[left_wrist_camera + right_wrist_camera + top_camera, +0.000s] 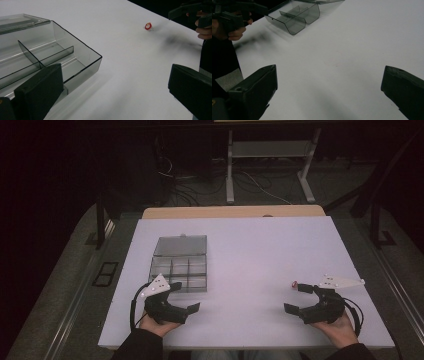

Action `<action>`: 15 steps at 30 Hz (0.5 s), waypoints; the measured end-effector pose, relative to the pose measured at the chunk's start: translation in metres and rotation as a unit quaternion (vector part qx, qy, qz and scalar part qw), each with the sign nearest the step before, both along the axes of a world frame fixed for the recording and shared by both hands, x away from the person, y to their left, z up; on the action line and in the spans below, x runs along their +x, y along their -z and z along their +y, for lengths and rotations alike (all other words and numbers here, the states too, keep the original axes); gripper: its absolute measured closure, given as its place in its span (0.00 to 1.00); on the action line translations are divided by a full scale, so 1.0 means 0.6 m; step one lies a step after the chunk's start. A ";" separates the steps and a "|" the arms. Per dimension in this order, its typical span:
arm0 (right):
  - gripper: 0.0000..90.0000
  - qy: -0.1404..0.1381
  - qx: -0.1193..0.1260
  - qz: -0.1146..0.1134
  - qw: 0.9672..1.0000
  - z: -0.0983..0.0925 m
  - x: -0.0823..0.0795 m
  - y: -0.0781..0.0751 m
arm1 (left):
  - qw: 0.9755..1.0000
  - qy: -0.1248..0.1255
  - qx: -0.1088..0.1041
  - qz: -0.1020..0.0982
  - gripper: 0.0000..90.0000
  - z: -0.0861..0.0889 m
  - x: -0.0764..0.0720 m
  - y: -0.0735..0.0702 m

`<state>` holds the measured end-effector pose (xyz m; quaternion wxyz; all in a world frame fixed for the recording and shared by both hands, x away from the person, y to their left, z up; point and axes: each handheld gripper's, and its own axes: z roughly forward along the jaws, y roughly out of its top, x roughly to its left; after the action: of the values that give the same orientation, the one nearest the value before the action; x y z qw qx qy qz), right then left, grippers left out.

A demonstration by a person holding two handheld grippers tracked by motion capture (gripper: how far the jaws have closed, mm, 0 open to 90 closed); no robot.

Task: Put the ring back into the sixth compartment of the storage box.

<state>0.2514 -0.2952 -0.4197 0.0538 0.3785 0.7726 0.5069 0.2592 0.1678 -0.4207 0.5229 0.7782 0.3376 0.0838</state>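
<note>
White board [260, 250] on a table, dark room, floor cables behind. Left gripper [185, 297] rests at the near left edge, jaws spread, empty, pointing right, just beside the box [180, 265]. Right gripper [298, 298] at the near right edge, jaws spread, empty, pointing left. Box open, lid lying flat at its far side, long axis running away from the person. Small red piece [295, 284] beside the right gripper.

Dim lab: white test board [260, 250], floor cables [200, 182].
</note>
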 end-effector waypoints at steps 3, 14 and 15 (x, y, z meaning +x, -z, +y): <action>0.01 0.000 0.001 0.001 1.000 -0.001 0.000 0.000 | 1.000 0.000 -0.002 -0.001 0.00 0.000 0.000 0.000; 0.01 0.000 0.001 0.002 1.000 -0.001 -0.002 -0.001 | 1.000 0.000 -0.001 0.000 0.00 0.001 -0.001 0.000; 0.01 0.000 -0.001 0.003 1.000 -0.001 -0.002 -0.002 | 1.000 0.000 -0.001 0.000 0.00 0.001 -0.001 0.000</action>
<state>0.2503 -0.2956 -0.4188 0.0518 0.3796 0.7731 0.5054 0.2588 0.1684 -0.4206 0.5236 0.7778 0.3374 0.0836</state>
